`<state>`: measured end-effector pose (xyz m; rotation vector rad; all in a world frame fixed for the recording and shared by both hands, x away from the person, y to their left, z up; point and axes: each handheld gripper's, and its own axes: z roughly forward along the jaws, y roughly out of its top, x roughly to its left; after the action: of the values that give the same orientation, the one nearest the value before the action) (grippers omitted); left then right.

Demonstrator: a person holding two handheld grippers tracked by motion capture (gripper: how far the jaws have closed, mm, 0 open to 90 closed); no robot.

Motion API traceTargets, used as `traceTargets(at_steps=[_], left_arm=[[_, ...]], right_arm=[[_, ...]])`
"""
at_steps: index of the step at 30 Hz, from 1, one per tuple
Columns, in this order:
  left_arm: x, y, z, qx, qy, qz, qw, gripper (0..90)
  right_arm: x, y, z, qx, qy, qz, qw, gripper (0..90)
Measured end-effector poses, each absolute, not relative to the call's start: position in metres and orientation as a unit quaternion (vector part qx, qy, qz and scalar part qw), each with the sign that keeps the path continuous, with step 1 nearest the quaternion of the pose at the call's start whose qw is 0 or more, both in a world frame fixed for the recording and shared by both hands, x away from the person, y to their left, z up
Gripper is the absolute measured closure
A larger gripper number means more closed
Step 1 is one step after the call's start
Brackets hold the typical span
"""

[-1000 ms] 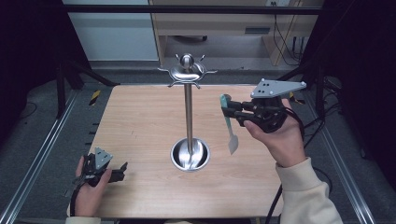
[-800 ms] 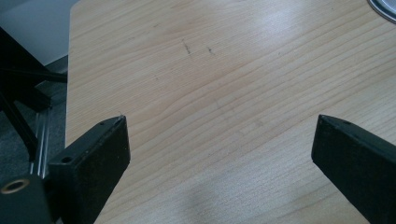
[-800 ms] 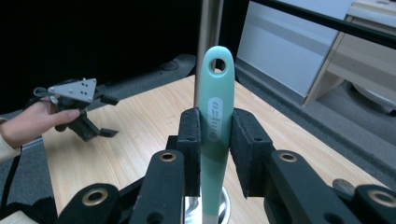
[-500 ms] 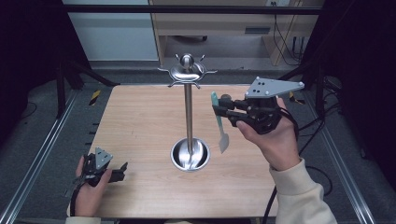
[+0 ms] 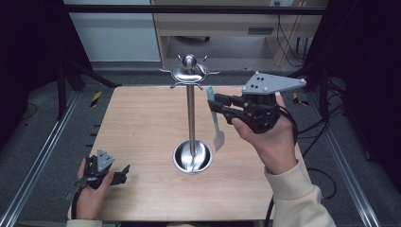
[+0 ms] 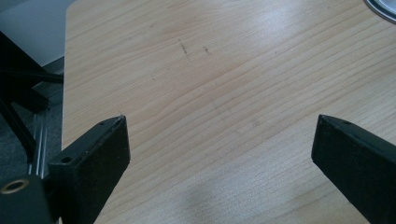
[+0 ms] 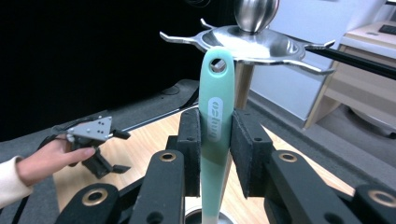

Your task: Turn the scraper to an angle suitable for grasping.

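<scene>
1. Spatula (image 7: 215, 135): a mint-green handle with a hanging hole at its top end and a pale blade hanging down. In the high view the spatula (image 5: 215, 120) hangs upright in the air at about 3 o'clock of the stand's pole, above the table.
2. Right gripper (image 7: 215, 149): its 2 black jaws are closed on the handle's mid-length, with the hole end standing free above the pads. In the high view the right gripper (image 5: 222, 106) is raised near the stand's crown.
3. Step in hand (judged): hanging the spatula on 1 hook of the stand (image 5: 191, 118). The hole sits just below and in front of the hook ring (image 7: 247, 44); to do it well, keep the handle upright, line the hole up with a single prong tip, pass it over, then lower before releasing.
4. Obstacles: the neighbouring prongs at 10 and 2 o'clock of the hole could catch the handle; the pole lies just behind the blade's swing; the round base (image 5: 192, 157) sits below at 6 o'clock.
5. Left gripper (image 5: 120, 171): rests low at the table's 7 o'clock corner, well apart from the stand; its jaws stand wide apart with nothing between them, over bare table (image 6: 224, 93).
</scene>
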<state>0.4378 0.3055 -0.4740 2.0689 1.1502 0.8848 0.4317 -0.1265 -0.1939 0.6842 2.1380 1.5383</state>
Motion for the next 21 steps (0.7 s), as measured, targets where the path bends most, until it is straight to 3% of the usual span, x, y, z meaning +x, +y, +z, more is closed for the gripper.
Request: traceTargets(at_steps=[21], left_arm=[[0.438, 0.304, -0.475, 0.784, 0.430, 0.331, 0.300, 4.2]], right_arm=[[0.433, -0.115, -0.193, 0.251, 0.776, 0.536, 0.217, 74.1]])
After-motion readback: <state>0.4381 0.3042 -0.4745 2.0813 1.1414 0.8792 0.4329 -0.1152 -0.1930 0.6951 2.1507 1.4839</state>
